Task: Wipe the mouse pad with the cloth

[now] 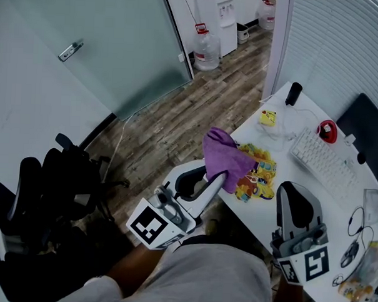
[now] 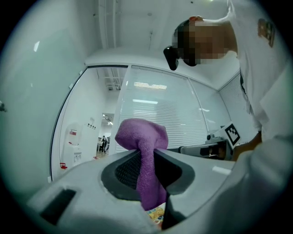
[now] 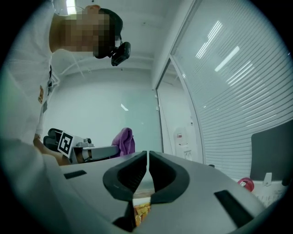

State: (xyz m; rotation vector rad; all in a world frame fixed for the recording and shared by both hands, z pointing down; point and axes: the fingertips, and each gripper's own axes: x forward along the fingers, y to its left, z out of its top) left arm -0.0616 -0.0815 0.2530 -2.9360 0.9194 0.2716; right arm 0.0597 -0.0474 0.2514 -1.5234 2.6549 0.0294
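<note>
Right claw (image 1: 292, 186) is closed on nothing; at 10 o'clock, left claw (image 1: 220, 177) pinches one cloth (image 1: 226, 156) fold, which may slip.

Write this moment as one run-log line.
left gripper: shut on purple cloth | right gripper: shut, empty | mouse pad: on white desk

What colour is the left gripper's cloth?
Purple; the soft fabric cloth shows best in the left gripper view.
</note>
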